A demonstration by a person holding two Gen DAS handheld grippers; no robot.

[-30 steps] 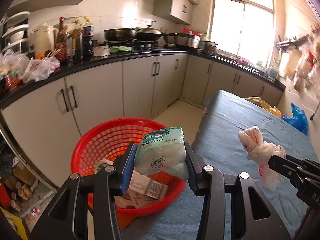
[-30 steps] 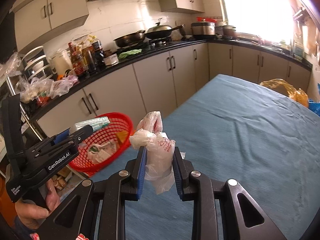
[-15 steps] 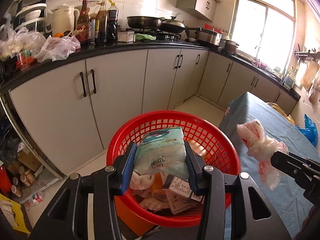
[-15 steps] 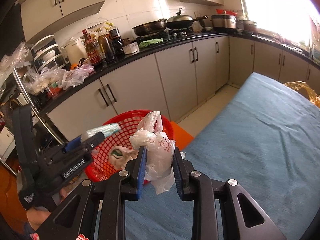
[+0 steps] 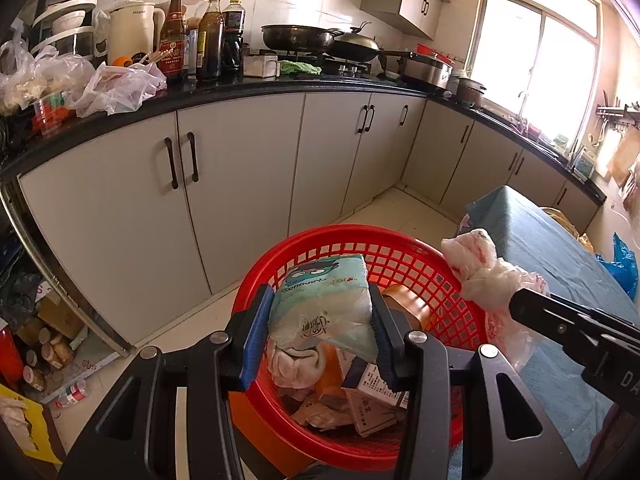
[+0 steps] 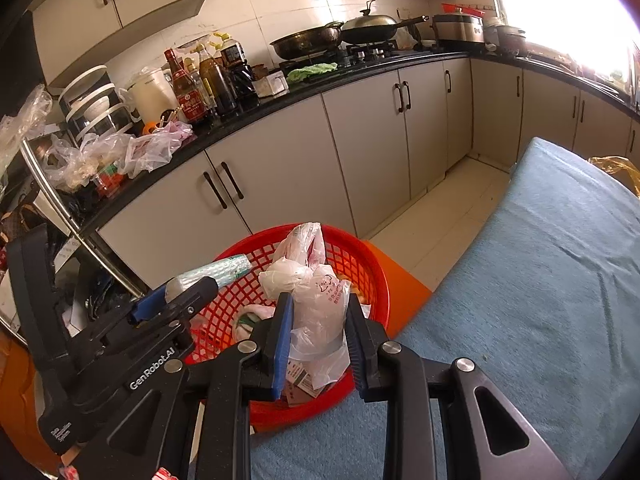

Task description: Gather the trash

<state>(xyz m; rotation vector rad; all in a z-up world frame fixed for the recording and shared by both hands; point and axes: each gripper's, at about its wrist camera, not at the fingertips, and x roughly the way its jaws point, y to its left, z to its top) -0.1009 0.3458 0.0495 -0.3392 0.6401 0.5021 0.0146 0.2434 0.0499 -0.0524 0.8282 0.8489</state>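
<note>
My left gripper (image 5: 320,312) is shut on a pale green tissue pack (image 5: 324,304) and holds it above the red basket (image 5: 360,240). The basket holds boxes, wrappers and paper. My right gripper (image 6: 318,320) is shut on a knotted white plastic bag (image 6: 316,296) and holds it over the near rim of the red basket (image 6: 376,276). The bag also shows in the left wrist view (image 5: 484,276), at the basket's right rim. The left gripper with the pack (image 6: 216,274) shows at the left of the right wrist view.
The basket sits on an orange stool (image 6: 400,292) beside the blue-covered table (image 6: 540,300). Grey cabinets (image 5: 240,184) under a black counter with bottles, bags and pans stand behind. A yellow bag (image 6: 618,168) lies at the table's far end. Clutter lies on the floor at left (image 5: 48,344).
Both grippers have moved left from over the table to above the red basket, each still holding its item. The basket now fills the lower middle of both views.
</note>
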